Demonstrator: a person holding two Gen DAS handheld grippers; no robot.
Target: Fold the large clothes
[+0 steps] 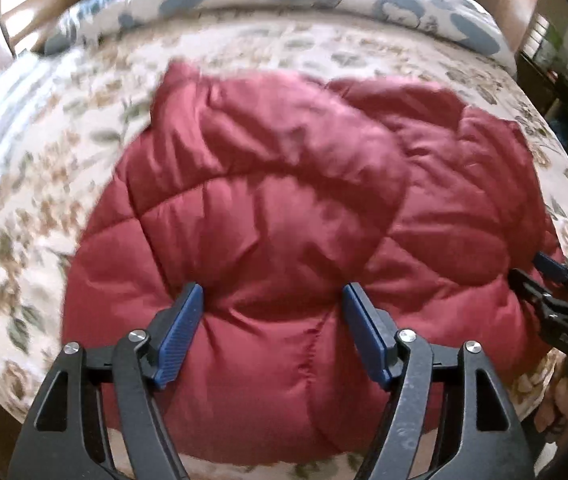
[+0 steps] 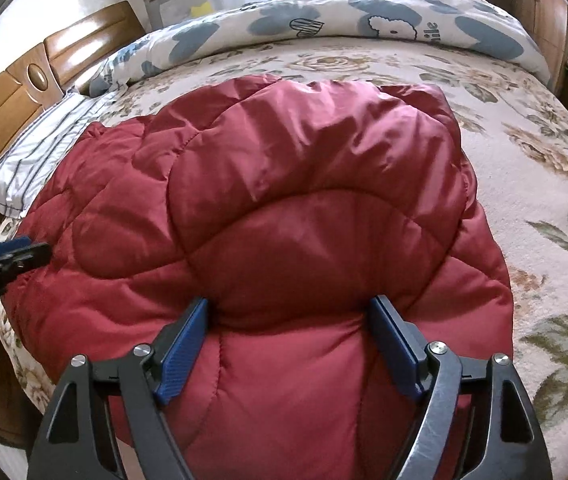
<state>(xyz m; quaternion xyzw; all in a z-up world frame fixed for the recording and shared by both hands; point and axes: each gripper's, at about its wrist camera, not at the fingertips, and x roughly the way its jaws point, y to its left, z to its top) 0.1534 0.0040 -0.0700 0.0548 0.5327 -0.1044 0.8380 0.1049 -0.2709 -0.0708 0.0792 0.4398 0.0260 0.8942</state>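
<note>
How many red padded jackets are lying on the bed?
1: the red padded jacket lies on the flowered bed cover, near its front edge. Another underneath cannot be excluded.

Floral bedspread [image 2: 524, 128], blue-patterned duvet [image 2: 364, 16], striped pillow [image 2: 35, 160], wooden headboard [image 2: 23, 80]

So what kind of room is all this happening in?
Most likely a bedroom: a bed with a floral cream bedspread, a polished wooden headboard, and a white duvet with blue cartoon prints rolled at the far side. A padded dark red quilted jacket lies on it.
</note>
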